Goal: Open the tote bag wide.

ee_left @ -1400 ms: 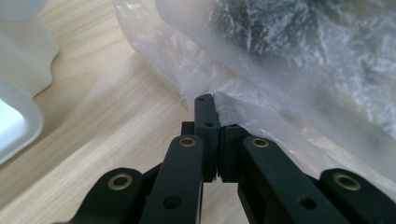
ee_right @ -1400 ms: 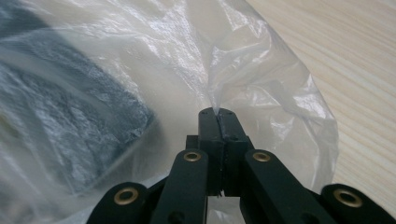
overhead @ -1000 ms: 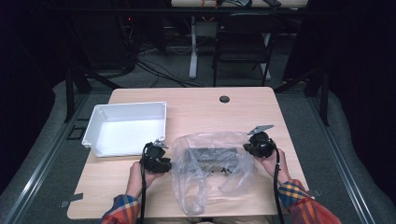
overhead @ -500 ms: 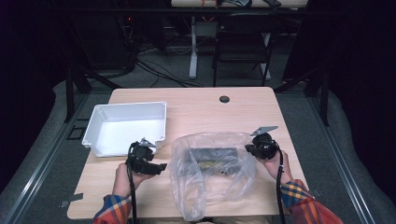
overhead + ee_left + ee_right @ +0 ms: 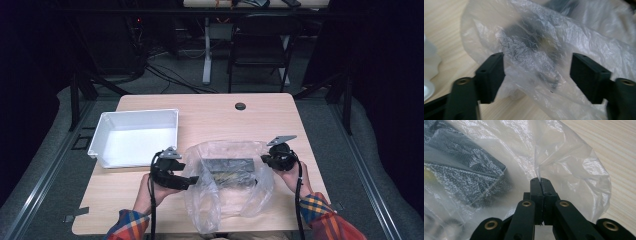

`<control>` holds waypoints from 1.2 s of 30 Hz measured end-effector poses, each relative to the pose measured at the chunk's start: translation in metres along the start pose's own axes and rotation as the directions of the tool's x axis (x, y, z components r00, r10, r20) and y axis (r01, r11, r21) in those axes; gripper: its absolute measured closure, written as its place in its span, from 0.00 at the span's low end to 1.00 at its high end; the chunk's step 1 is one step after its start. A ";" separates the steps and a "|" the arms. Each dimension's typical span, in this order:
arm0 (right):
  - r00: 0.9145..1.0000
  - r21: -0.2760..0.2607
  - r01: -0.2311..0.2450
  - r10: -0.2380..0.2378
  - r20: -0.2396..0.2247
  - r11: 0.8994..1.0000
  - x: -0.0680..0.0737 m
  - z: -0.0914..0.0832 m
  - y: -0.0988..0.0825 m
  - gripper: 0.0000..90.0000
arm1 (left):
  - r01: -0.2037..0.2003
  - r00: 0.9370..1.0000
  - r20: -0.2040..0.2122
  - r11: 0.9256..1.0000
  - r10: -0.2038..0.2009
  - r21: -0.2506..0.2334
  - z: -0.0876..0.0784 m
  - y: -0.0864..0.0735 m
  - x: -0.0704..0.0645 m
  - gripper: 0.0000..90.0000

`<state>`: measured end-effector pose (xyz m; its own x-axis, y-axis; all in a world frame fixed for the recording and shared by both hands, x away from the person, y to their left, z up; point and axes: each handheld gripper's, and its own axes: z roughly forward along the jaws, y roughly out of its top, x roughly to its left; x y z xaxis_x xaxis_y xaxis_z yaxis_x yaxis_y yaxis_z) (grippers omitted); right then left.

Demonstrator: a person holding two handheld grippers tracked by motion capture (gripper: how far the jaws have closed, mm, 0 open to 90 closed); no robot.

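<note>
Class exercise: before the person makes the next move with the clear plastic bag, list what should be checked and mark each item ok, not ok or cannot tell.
1. Right gripper pinches the plastic bag edge: ok.
2. Left gripper, jaws just opened then closing slightly, has film between them, unpinched: not ok.
3. Dark item inside bag: ok.
4. Bag mouth spread open: cannot tell.
5. White tray apart from bag: ok.

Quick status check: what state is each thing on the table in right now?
Clear crinkled plastic bag: lying on table, black item inside.
White rectangular plastic bin: upright, empty.
Left claw: open, bag film between the jaws, just been opening.
Right claw: shut on bag's edge.
</note>
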<state>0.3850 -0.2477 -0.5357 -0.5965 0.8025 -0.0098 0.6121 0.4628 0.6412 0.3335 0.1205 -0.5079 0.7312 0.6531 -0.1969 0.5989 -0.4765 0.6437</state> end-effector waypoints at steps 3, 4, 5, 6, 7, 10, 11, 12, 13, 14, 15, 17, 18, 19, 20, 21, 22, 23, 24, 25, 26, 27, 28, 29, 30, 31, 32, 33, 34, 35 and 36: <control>1.000 0.000 0.004 -0.004 -0.004 1.000 0.000 0.000 0.001 1.00 | 0.001 1.000 -0.014 0.999 0.000 0.041 0.015 0.000 0.005 0.60; 1.000 -0.004 0.004 -0.004 -0.011 1.000 0.000 0.001 0.001 1.00 | 0.008 1.000 -0.015 0.999 -0.007 0.042 0.018 -0.001 0.007 0.67; 1.000 -0.006 0.004 -0.004 -0.012 1.000 0.000 0.001 0.001 1.00 | 0.009 1.000 -0.018 0.999 -0.008 0.046 0.021 -0.002 0.008 0.78; 1.000 -0.009 0.007 -0.007 -0.015 1.000 0.000 0.002 0.001 1.00 | 0.006 1.000 -0.016 0.999 -0.005 0.050 0.024 -0.002 0.009 0.83; 1.000 -0.013 0.004 -0.005 -0.013 1.000 0.000 0.002 0.002 1.00 | 0.009 1.000 -0.019 0.999 -0.008 0.046 0.026 -0.003 0.010 0.90; 1.000 -0.017 0.003 -0.004 -0.017 1.000 -0.001 0.002 0.003 1.00 | 0.001 0.999 -0.047 0.999 0.002 0.051 0.028 -0.003 0.011 0.99; 1.000 -0.019 0.002 -0.002 -0.017 1.000 -0.001 0.001 0.003 1.00 | 0.003 0.998 -0.063 0.999 0.000 0.042 0.028 -0.003 0.011 1.00; 1.000 -0.023 0.006 -0.006 -0.016 1.000 -0.002 0.001 0.004 1.00 | 0.006 0.997 -0.076 0.999 -0.004 0.032 0.026 -0.002 0.012 1.00; 1.000 -0.028 0.003 -0.003 -0.011 1.000 -0.002 0.000 0.005 1.00 | 0.015 0.997 -0.079 1.000 -0.013 0.016 0.024 -0.002 0.014 1.00; 1.000 -0.033 0.002 -0.003 -0.013 0.999 -0.003 0.000 0.006 1.00 | 0.019 0.996 -0.083 1.000 -0.020 -0.006 0.022 0.000 0.016 1.00; 1.000 -0.043 0.000 0.000 -0.013 0.999 -0.005 0.000 0.007 1.00 | 0.039 0.998 -0.057 0.999 -0.040 -0.029 0.019 0.000 0.018 1.00; 1.000 -0.059 -0.015 0.014 -0.012 0.998 -0.007 -0.001 0.010 1.00 | 0.053 0.994 -0.088 0.997 -0.058 -0.058 0.016 0.003 0.021 1.00; 1.000 -0.068 -0.022 0.021 -0.014 0.997 -0.008 -0.001 0.012 1.00 | 0.060 0.993 -0.099 0.996 -0.066 -0.067 0.015 0.004 0.022 1.00; 1.000 -0.070 -0.025 0.024 -0.015 0.997 -0.009 -0.001 0.013 1.00 | 0.074 0.991 -0.106 0.995 -0.081 -0.070 0.015 0.005 0.024 1.00; 1.000 -0.067 -0.020 0.020 -0.001 0.998 -0.010 0.000 0.013 1.00 | 0.077 0.988 -0.127 0.995 -0.085 -0.067 0.016 0.006 0.026 1.00; 1.000 -0.060 -0.016 0.016 0.005 0.998 -0.010 0.002 0.014 1.00 | 0.081 0.986 -0.144 0.995 -0.089 -0.063 0.019 0.007 0.028 1.00; 1.000 -0.046 -0.012 0.013 0.015 0.999 -0.010 0.004 0.013 0.99 | 0.087 0.983 -0.157 0.995 -0.094 -0.051 0.021 0.008 0.030 1.00; 1.000 -0.034 -0.009 0.010 0.025 0.999 -0.010 0.007 0.012 0.99 | 0.087 0.979 -0.180 0.996 -0.092 -0.035 0.025 0.008 0.031 1.00; 0.999 -0.017 0.003 -0.002 0.039 1.000 -0.010 0.011 0.012 0.99 | 0.090 0.978 -0.190 0.996 -0.092 -0.021 0.030 0.008 0.032 1.00; 0.998 0.002 0.016 -0.016 0.057 1.000 -0.009 0.015 0.011 0.99 | 0.092 0.975 -0.201 0.996 -0.091 -0.003 0.034 0.008 0.033 1.00; 0.997 0.018 0.031 -0.032 0.066 0.999 -0.008 0.020 0.010 0.99 | 0.087 0.972 -0.221 0.996 -0.082 0.013 0.038 0.007 0.033 1.00; 0.996 0.042 0.046 -0.049 0.079 0.998 -0.008 0.023 0.009 0.99 | 0.088 0.970 -0.228 0.996 -0.080 0.024 0.042 0.007 0.033 1.00; 0.995 0.058 0.053 -0.057 0.085 0.997 -0.007 0.027 0.007 0.99 | 0.089 0.971 -0.225 0.995 -0.077 0.042 0.045 0.007 0.033 1.00; 0.992 0.070 0.063 -0.070 0.101 0.996 -0.007 0.029 0.006 0.99 | 0.078 0.970 -0.233 0.995 -0.062 0.062 0.048 0.007 0.031 1.00; 0.990 0.089 0.079 -0.088 0.110 0.993 -0.006 0.030 0.006 0.99 | 0.067 0.969 -0.244 0.994 -0.046 0.081 0.051 0.006 0.030 1.00; 0.988 0.092 0.082 -0.093 0.121 0.992 -0.006 0.031 0.005 0.98 | 0.054 0.967 -0.252 0.993 -0.026 0.104 0.052 0.006 0.029 1.00; 0.986 0.097 0.087 -0.100 0.133 0.991 -0.007 0.031 0.004 0.98 | 0.048 0.965 -0.262 0.992 -0.016 0.117 0.054 0.006 0.027 1.00; 0.984 0.101 0.086 -0.101 0.146 0.991 -0.008 0.030 0.004 0.98 | 0.038 0.962 -0.274 0.991 -0.001 0.127 0.054 0.006 0.027 1.00; 0.984 0.102 0.085 -0.099 0.148 0.991 -0.009 0.028 0.004 0.97 | 0.039 0.962 -0.274 0.990 -0.001 0.133 0.054 0.005 0.027 1.00; 0.984 0.110 0.084 -0.100 0.150 0.990 -0.011 0.027 0.003 0.95 | 0.039 0.962 -0.273 0.990 -0.001 0.135 0.053 0.005 0.027 1.00; 0.984 0.099 0.070 -0.085 0.157 0.993 -0.011 0.027 0.002 0.94 | 0.036 0.961 -0.277 0.989 0.004 0.141 0.052 0.004 0.027 1.00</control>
<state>0.4067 -0.2459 -0.5548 -0.5574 0.8095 -0.1843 0.6172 0.5525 0.5602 0.3731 0.1052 -0.5492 0.6145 0.7887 0.0186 0.6653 -0.5308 0.5250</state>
